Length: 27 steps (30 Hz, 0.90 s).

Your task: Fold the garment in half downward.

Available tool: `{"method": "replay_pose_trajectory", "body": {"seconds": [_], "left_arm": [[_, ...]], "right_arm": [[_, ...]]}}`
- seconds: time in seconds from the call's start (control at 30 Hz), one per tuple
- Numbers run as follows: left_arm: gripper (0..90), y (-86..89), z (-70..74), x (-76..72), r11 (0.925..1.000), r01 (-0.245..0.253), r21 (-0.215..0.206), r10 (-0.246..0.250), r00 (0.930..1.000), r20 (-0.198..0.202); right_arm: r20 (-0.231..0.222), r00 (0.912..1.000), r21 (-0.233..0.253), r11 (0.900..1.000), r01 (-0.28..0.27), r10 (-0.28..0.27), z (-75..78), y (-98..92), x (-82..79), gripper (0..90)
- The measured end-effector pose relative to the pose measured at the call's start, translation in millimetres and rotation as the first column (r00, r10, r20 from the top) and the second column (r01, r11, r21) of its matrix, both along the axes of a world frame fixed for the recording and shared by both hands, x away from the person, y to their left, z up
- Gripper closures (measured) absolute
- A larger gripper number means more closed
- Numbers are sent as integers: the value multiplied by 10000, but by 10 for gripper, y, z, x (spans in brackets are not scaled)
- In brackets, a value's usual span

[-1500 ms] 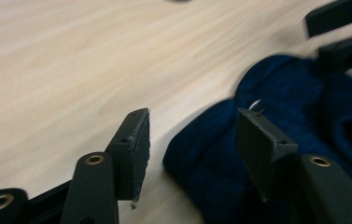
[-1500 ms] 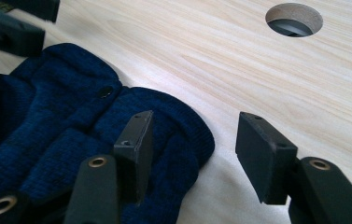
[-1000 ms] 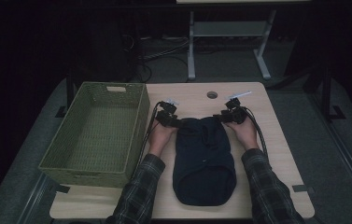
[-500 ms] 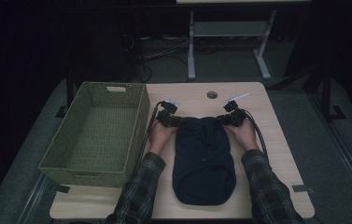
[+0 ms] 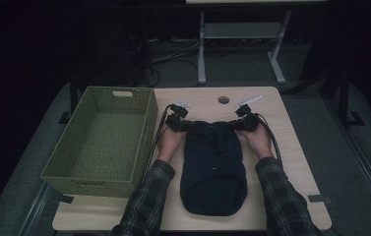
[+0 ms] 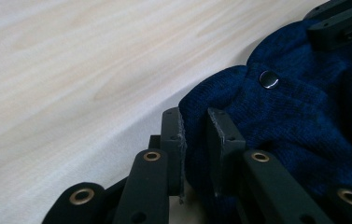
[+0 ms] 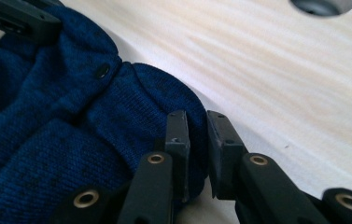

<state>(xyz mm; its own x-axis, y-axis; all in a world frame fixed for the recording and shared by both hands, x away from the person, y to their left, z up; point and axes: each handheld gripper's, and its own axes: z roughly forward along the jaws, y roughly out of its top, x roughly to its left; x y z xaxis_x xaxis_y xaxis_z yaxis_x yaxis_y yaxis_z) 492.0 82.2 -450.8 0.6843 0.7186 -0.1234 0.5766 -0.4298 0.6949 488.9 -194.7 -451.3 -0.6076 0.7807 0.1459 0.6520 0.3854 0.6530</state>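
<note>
A green woven basket (image 5: 99,142) sits on the left side of the light wooden table (image 5: 291,162). A small round hole (image 5: 223,100) is near the table's far edge. Behind the table, on the dark floor, stands a grey metal frame (image 5: 239,44) (with cables (image 5: 173,54) beside it).

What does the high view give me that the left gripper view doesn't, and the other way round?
High view alone: the green woven basket left of the garment, both hands and plaid sleeves, the round hole in the tabletop, and the whole dark blue knit garment lying flat. Left gripper view alone: the left gripper closed on a fold of the knit's edge, and a dark snap button close up. Both: the garment, the wooden table, and the right gripper at the garment's other far corner.
</note>
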Motion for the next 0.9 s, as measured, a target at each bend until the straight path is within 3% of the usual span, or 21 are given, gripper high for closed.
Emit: {"method": "replay_pose_trajectory", "body": {"seconds": [0.13, 0.2, 0.23, 0.27, 0.33, 0.53, 0.7, 0.77, 0.9], "left_arm": [[774, 4, 166, -19, 9998, -63, -204, 72, 9990, 433], [774, -8, 264, -27, 9996, -99, -248, 115, 9978, 658], [774, -10, 304, -32, 9996, -105, -251, 125, 9967, 796], [774, -10, 357, -40, 9994, -130, -314, 159, 9954, 945], [774, -6, 471, -49, 9990, -134, -417, 183, 9926, 1202], [773, 9, 711, -115, 9979, -43, -648, 163, 9823, 1866], [772, -5, 767, -261, 9993, 190, -321, -113, 9744, 2246], [771, 4, 774, -332, 9988, 325, -356, -229, 9703, 2409], [769, 5, 761, -479, 9980, 546, -321, -444, 9644, 2607]], "right_arm": [[513, 9986, 137, 9998, 111, -118, 136, -19, -36, 796], [494, 9985, 339, 9992, 209, -225, 230, -41, -32, 796], [693, 9973, 358, 9991, 236, -260, 323, -45, -31, 796], [693, 9973, 358, 9991, 236, -260, 323, -45, -31, 796], [1159, 9927, 349, 9990, 282, -320, 436, -45, -54, 796], [1842, 9824, 447, 9988, 220, -298, 693, -65, -116, 796], [2342, 9722, 209, 9998, -25, -24, 758, -56, -265, 795], [2566, 9665, 270, 9996, -96, 24, 756, -63, -355, 794], [2652, 9641, 463, 9987, -221, 90, 717, -99, -507, 793]]}}
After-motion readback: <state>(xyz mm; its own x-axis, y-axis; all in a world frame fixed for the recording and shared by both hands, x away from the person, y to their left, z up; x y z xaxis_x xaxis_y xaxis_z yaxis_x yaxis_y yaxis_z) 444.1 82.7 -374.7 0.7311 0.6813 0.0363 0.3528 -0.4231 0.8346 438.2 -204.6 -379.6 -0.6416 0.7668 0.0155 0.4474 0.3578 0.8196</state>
